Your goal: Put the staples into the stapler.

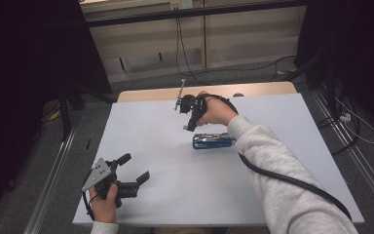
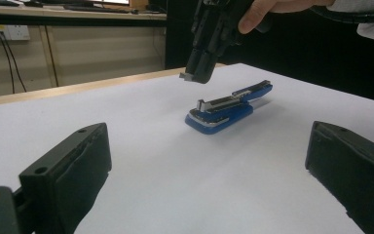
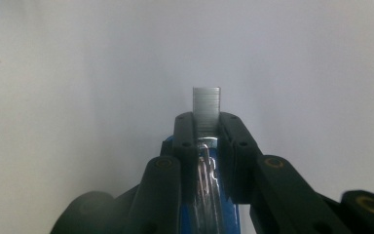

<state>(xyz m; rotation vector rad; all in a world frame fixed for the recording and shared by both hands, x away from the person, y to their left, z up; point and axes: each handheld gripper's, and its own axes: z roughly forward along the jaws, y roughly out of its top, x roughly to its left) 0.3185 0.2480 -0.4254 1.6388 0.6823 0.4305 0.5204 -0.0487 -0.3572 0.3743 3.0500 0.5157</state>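
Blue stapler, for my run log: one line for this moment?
right gripper: shut on silver staple strip | over open blue stapler | left gripper: open, apart

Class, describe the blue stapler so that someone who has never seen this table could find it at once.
Start at the white table. Near its middle, just below the right gripper, lies the blue stapler. It is the table's one blue thing, long and low, with a silver metal strip along its top.

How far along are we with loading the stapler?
Done: the right gripper is shut on a strip of staples, and the blue stapler lies opened on the white table. In hand: the strip hangs just above the stapler. Left: seating the strip and closing the stapler. The left gripper waits open, apart.
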